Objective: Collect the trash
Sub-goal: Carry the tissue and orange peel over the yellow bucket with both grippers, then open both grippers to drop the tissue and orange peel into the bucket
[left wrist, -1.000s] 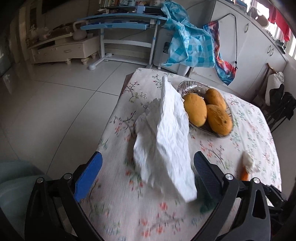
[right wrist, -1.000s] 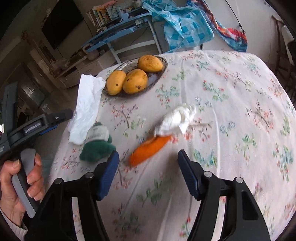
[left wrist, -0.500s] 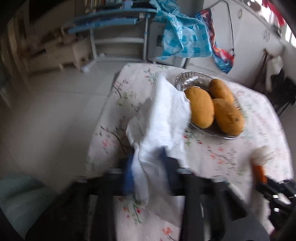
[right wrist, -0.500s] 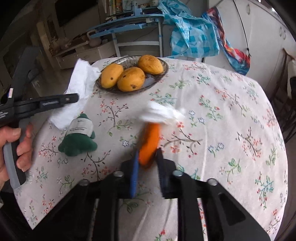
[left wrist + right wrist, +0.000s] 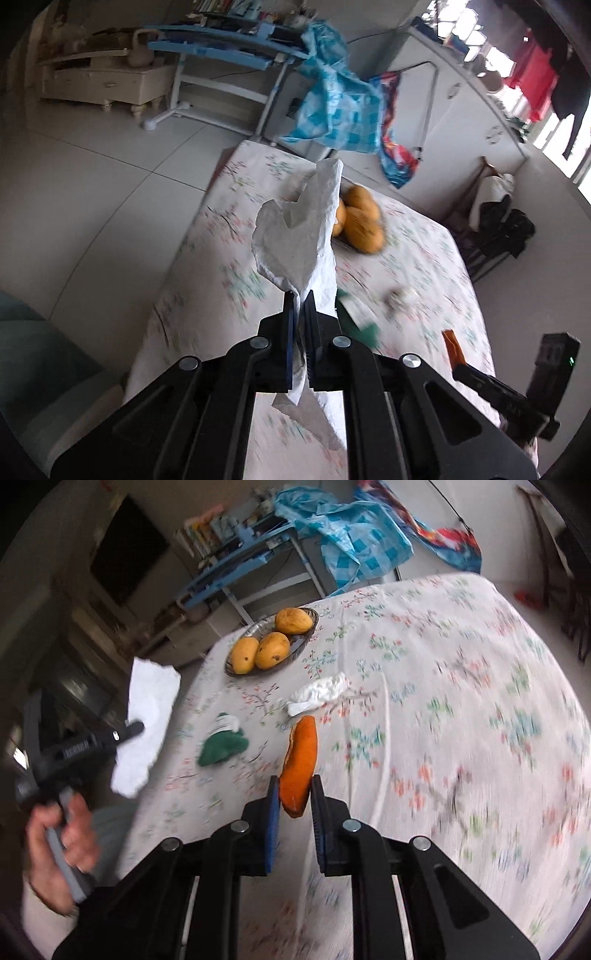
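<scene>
My left gripper (image 5: 300, 295) is shut on a large white paper napkin (image 5: 303, 236) and holds it lifted above the table's left edge; the napkin also shows in the right wrist view (image 5: 147, 723). My right gripper (image 5: 294, 781) is shut on an orange peel (image 5: 301, 760) and holds it above the floral tablecloth (image 5: 461, 686). A crumpled white tissue (image 5: 319, 694) and a green crumpled wrapper (image 5: 221, 746) lie on the cloth beyond the peel. The wrapper (image 5: 360, 317) and tissue (image 5: 400, 297) show blurred in the left wrist view.
A metal dish (image 5: 308, 640) with three mangoes (image 5: 273, 650) stands at the table's far left. A blue desk (image 5: 221, 55) and blue checked bag (image 5: 332, 110) stand beyond the table. Tiled floor (image 5: 92, 177) lies to the left. A chair with dark clothes (image 5: 506, 229) is at the right.
Both grippers were open a second ago. The left closed on the napkin and lifted it; the right closed on the orange peel and raised it off the cloth.
</scene>
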`<state>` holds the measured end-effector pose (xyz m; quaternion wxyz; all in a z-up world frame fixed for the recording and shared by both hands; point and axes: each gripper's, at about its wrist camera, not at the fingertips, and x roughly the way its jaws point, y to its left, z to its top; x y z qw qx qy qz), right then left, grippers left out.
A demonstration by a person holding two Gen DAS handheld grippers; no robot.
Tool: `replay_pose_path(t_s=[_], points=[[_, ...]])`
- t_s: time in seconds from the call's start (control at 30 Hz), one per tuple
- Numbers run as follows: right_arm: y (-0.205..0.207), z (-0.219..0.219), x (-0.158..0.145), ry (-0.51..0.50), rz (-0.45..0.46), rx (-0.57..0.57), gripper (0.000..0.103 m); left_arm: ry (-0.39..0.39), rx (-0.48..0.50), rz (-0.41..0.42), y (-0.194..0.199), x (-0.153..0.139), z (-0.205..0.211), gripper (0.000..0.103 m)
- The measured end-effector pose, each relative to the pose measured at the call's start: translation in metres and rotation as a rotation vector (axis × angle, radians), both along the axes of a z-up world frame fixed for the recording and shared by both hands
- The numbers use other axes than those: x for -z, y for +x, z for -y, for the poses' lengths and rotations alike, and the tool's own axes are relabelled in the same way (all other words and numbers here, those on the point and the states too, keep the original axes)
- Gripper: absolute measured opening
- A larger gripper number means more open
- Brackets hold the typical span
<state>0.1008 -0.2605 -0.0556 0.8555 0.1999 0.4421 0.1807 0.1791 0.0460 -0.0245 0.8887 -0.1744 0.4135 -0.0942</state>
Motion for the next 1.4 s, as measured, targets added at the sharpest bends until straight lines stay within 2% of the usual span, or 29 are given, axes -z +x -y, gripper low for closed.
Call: replay_pose_path(t_s=[0.17,0.37,0.67,0.87,0.93,1.03,1.17,1.27,1.4], points=[[-0.036,0.002,-0.003,0.112,0.003,-0.030,0.017,-0.031,0.042,0.035,-0.056,-0.004,0.011,0.006],[-0.081,-0.017,-0.002,0.124,0.003,-0.123,0.017,-0.012,0.079,0.037,-0.109,0.003,0.025,0.006],[-0.148,-0.068,0.020,-0.005,-0.075,-0.382,0.017,0.047,0.121,0.042,-0.157,0.004,0.035,0.006],[-0.182,-0.112,0.045,-0.150,-0.150,-0.600,0.018,0.061,0.136,0.014,-0.176,0.009,0.034,0.006],[-0.189,-0.122,0.052,-0.202,-0.164,-0.641,0.019,0.068,0.142,0.006,-0.183,0.011,0.035,0.006],[-0.186,-0.118,0.048,-0.198,-0.139,-0.613,0.030,0.079,0.154,-0.007,-0.193,0.013,0.038,0.006],[-0.173,-0.088,0.026,-0.095,-0.034,-0.449,0.045,0.111,0.185,-0.044,-0.209,0.021,0.048,0.006],[-0.165,-0.058,0.012,-0.014,0.041,-0.294,0.048,0.151,0.233,-0.088,-0.223,0.030,0.061,0.006],[-0.155,-0.030,0.012,0.056,0.050,-0.147,0.048,0.276,0.318,-0.173,-0.246,0.047,0.086,0.006]])
